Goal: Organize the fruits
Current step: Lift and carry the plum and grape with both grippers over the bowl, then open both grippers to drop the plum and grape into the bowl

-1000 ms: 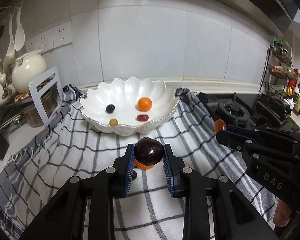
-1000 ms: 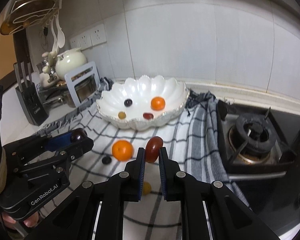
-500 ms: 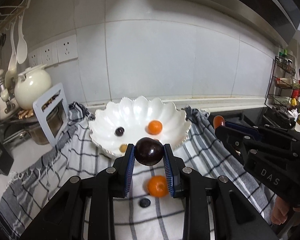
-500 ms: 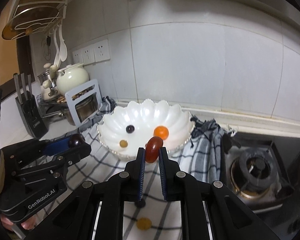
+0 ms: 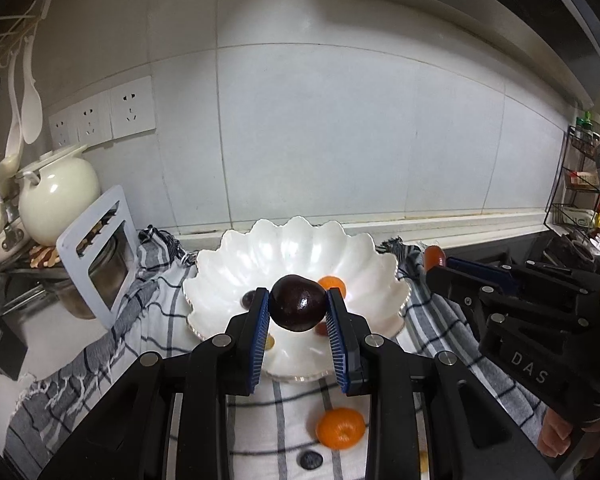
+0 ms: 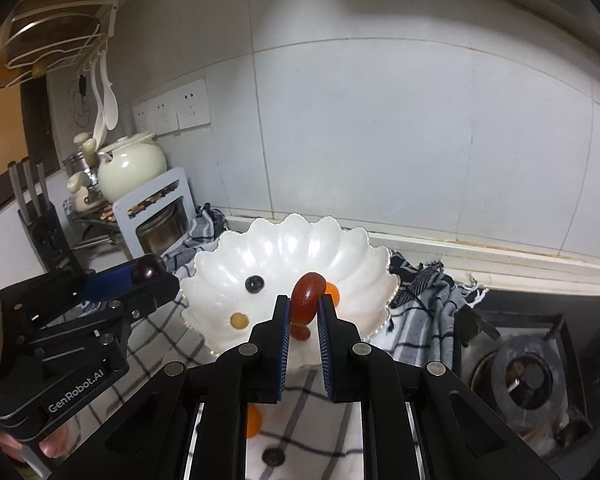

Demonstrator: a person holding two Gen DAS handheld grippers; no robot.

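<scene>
Both carried up off the cloth toward bowl: left claw gripping dark plum, right claw pinching red fruit. Release next, probably.

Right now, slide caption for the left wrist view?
Left claw carries a dark plum toward the white scalloped bowl.

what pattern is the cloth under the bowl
White and grey with dark check lines and a fringed edge; the cloth under the bowl shows best in the left wrist view.
</scene>
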